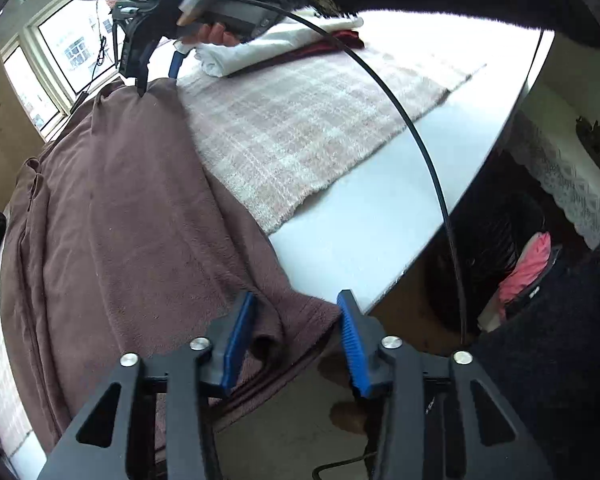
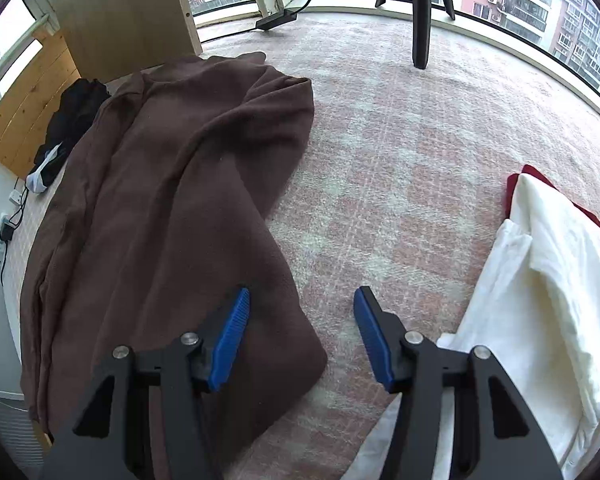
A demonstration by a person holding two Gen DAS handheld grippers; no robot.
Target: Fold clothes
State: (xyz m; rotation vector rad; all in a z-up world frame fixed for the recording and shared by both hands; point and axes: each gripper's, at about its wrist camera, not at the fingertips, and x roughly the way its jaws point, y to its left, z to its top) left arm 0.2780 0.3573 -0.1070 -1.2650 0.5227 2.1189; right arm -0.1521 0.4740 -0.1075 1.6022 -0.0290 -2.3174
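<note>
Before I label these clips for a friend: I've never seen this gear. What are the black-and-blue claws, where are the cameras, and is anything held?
These are two handheld grippers, each carrying a camera that looks along its fingers. The left gripper straddles a corner of the brown garment at the table edge, not clamping it. The right gripper hangs open over the checked cloth, holding nothing. White folded clothes lie on a red item nearby.
</note>
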